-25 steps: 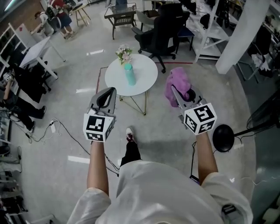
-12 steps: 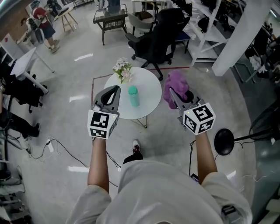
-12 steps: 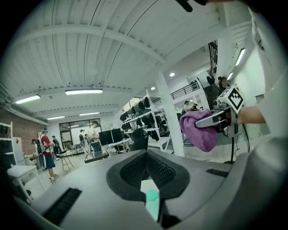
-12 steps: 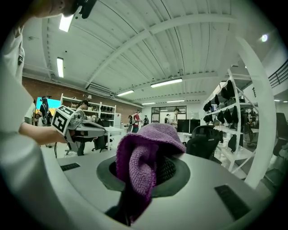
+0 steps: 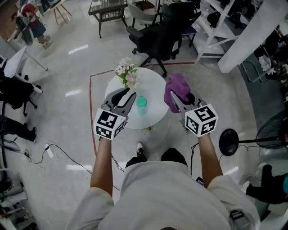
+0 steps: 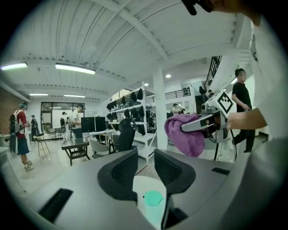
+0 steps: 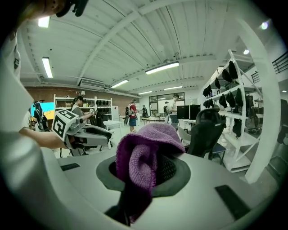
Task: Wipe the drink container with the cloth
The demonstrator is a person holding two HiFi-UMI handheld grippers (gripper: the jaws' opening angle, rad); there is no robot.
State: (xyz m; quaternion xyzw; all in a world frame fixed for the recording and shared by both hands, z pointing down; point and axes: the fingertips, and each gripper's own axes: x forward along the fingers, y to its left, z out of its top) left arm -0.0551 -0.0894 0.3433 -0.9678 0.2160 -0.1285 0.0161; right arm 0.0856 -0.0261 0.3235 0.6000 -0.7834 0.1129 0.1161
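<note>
1. I am standing over a pale grey, glossy floor (image 5: 58,67) that is catching streaks of the ceiling light.
2. A round white table (image 5: 153,90) is sitting just ahead of me, inside a red tape line (image 5: 90,108) on the floor.
3. A black office chair (image 5: 157,38) is standing just beyond it, while white shelving (image 5: 220,27) and a white pillar (image 5: 256,36) are rising to my right.
4. A dark low table (image 5: 108,11) is standing farther off, and a black round stand base (image 5: 228,142) is resting on my right.
5. Long strip lights (image 6: 74,68) are glowing under a white ribbed ceiling (image 7: 135,40).
</note>
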